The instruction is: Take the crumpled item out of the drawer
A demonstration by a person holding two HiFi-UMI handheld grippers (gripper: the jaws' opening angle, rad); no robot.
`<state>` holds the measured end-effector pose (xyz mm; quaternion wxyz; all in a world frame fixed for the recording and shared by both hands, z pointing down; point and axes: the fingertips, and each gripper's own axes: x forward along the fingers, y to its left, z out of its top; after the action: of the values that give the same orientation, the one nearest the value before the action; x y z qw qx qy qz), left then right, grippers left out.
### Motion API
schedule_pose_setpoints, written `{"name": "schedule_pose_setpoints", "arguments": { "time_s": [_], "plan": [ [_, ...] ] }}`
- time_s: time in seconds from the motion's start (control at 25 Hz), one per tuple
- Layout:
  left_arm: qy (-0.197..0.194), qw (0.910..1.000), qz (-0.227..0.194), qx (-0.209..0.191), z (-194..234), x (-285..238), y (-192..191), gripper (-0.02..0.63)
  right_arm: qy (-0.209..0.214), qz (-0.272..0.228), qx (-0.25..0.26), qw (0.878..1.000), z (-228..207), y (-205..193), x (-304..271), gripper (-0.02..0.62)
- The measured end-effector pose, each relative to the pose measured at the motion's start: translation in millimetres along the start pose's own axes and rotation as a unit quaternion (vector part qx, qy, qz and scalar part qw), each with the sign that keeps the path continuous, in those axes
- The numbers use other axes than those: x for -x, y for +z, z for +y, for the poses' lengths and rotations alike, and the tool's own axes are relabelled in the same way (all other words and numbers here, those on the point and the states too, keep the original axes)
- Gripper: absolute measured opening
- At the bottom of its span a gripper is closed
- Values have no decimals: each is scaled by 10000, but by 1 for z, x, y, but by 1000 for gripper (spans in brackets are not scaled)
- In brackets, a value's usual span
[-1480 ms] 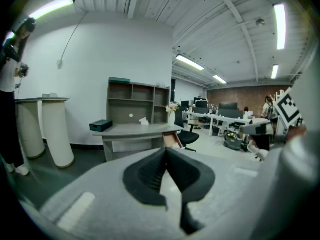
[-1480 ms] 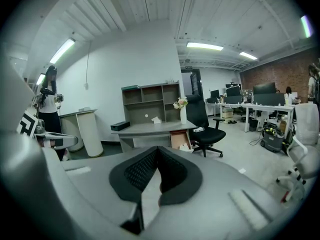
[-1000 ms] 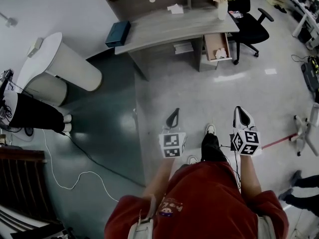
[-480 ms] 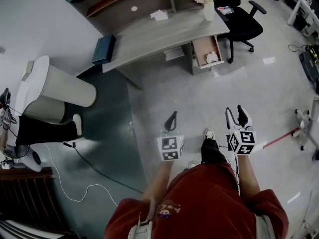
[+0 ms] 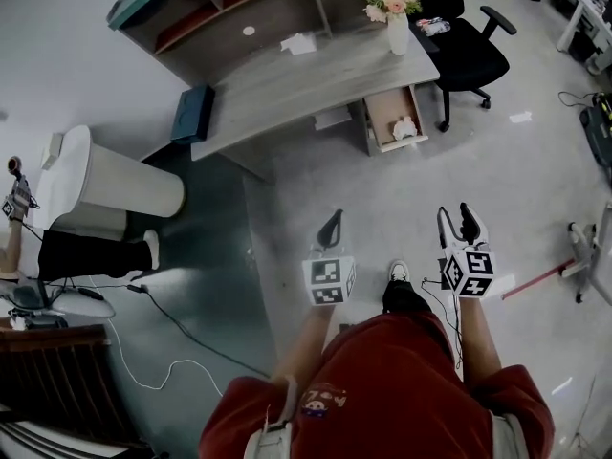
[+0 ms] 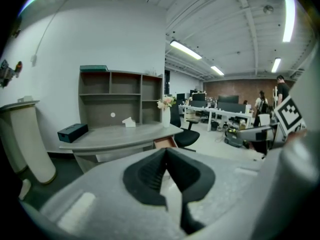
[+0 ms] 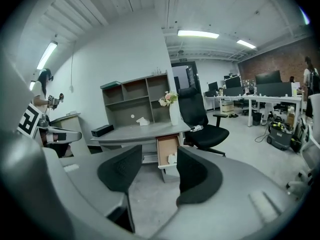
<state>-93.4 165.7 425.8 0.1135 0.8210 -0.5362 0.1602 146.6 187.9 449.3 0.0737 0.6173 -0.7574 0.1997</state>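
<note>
The crumpled white item [image 5: 404, 127] lies in the open wooden drawer [image 5: 387, 113] under the grey desk's right end, far ahead of both grippers. In the right gripper view the drawer [image 7: 166, 150] and the item [image 7: 171, 159] show straight ahead between the jaws. My left gripper [image 5: 335, 220] is held at waist height over the floor, shut and empty, its pads meeting in the left gripper view [image 6: 165, 152]. My right gripper [image 5: 456, 220] hangs beside it, open with nothing between its fingers [image 7: 159, 155].
The grey desk [image 5: 306, 75] carries a vase of flowers [image 5: 397, 22], a dark box [image 5: 193, 113] and a white paper [image 5: 298, 43]. A black office chair [image 5: 469, 51] stands right of the drawer. A white cylinder [image 5: 115, 175], a person's legs [image 5: 91, 253] and a floor cable [image 5: 172, 328] are at left.
The right gripper's jaws have gone from shut to open. The head view has shifted, with the desk and drawer a little lower in the picture. The left gripper stays shut.
</note>
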Motion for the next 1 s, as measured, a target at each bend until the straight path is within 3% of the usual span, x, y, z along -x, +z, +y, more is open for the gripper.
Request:
{"name": "schedule_pose_setpoints", "arguments": {
  "time_s": [0.68, 1.0],
  "plan": [
    [269, 9996, -91, -14, -11, -117, 60, -2, 206, -110, -82, 9997, -81, 61, -97, 202],
    [353, 9994, 19, -40, -4, -140, 59, -2, 294, -56, -121, 9995, -87, 67, -122, 202]
  ]
}}
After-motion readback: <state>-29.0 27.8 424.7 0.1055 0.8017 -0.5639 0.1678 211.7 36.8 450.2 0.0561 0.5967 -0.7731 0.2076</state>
